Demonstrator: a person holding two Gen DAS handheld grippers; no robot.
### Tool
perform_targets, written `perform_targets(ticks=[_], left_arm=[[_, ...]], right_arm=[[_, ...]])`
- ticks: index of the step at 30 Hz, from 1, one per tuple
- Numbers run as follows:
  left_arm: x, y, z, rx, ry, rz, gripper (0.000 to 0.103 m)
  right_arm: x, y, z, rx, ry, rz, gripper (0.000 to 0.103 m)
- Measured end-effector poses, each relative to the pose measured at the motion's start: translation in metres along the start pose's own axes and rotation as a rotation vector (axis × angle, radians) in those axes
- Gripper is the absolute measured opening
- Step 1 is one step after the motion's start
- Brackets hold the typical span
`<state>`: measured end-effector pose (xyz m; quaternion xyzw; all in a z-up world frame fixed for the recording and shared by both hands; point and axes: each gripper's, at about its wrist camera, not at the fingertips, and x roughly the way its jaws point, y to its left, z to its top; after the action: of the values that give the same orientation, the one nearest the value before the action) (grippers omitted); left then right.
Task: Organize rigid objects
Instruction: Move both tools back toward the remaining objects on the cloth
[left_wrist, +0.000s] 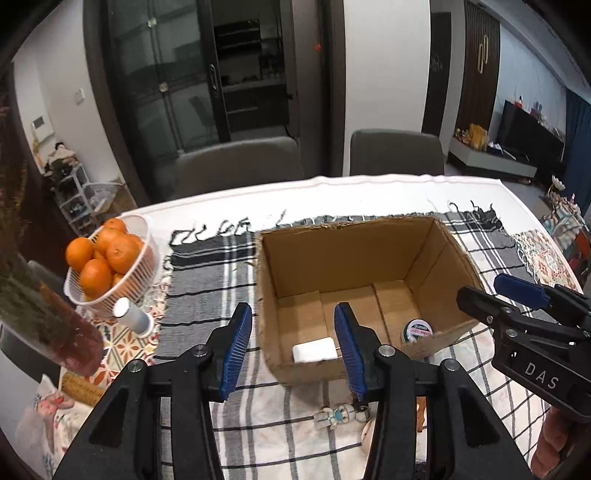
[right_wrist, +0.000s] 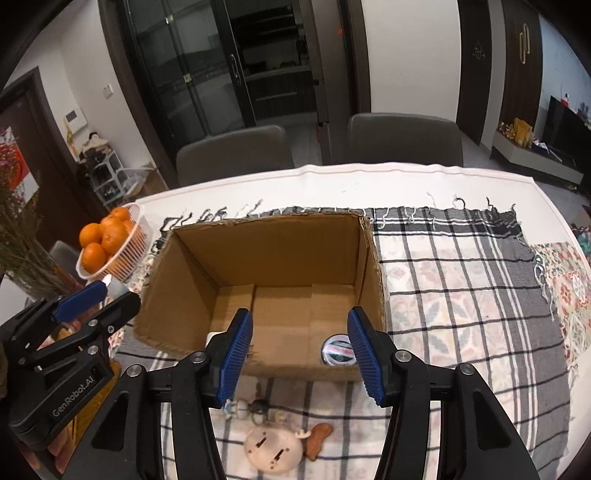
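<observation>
An open cardboard box (left_wrist: 351, 251) (right_wrist: 277, 251) stands on the plaid cloth. Inside it lie a white block-shaped adapter (left_wrist: 314, 350) and a small round tin (left_wrist: 417, 330) (right_wrist: 338, 350). In front of the box, on the cloth, lie a small figure keychain (left_wrist: 340, 413) (right_wrist: 251, 406), a round beige wooden piece (right_wrist: 273, 448) and a small brown piece (right_wrist: 319, 439). My left gripper (left_wrist: 293, 350) hovers open over the box's near wall, holding nothing. My right gripper (right_wrist: 301, 358) is open and empty too, above the box's near right side. Each gripper shows in the other's view, the right (left_wrist: 480, 290) and the left (right_wrist: 118, 295).
A white basket of oranges (left_wrist: 110, 258) (right_wrist: 110, 243) sits left of the box, with a grey thread spool (left_wrist: 133, 315) beside it. A vase of dried flowers (left_wrist: 44, 317) stands at the far left. Two grey chairs (right_wrist: 402, 136) are behind the table.
</observation>
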<state>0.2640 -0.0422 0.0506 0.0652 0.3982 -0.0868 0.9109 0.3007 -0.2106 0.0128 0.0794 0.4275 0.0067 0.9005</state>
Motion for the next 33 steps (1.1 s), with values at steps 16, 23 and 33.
perform_targets(ticks=[16,23,33], left_arm=[[-0.063,0.014,-0.056,-0.041,-0.084,0.027,0.049],[-0.076,0.025,-0.089,-0.081,-0.070,0.045,0.051],[-0.084,0.032,-0.127,-0.109,-0.024,0.023,0.051]], right_arm=[[-0.043,0.026,-0.052,-0.017,-0.018,0.067,0.055],[-0.045,0.037,-0.074,-0.044,0.009,0.092,0.055],[-0.046,0.055,-0.110,-0.098,0.072,0.135,0.055]])
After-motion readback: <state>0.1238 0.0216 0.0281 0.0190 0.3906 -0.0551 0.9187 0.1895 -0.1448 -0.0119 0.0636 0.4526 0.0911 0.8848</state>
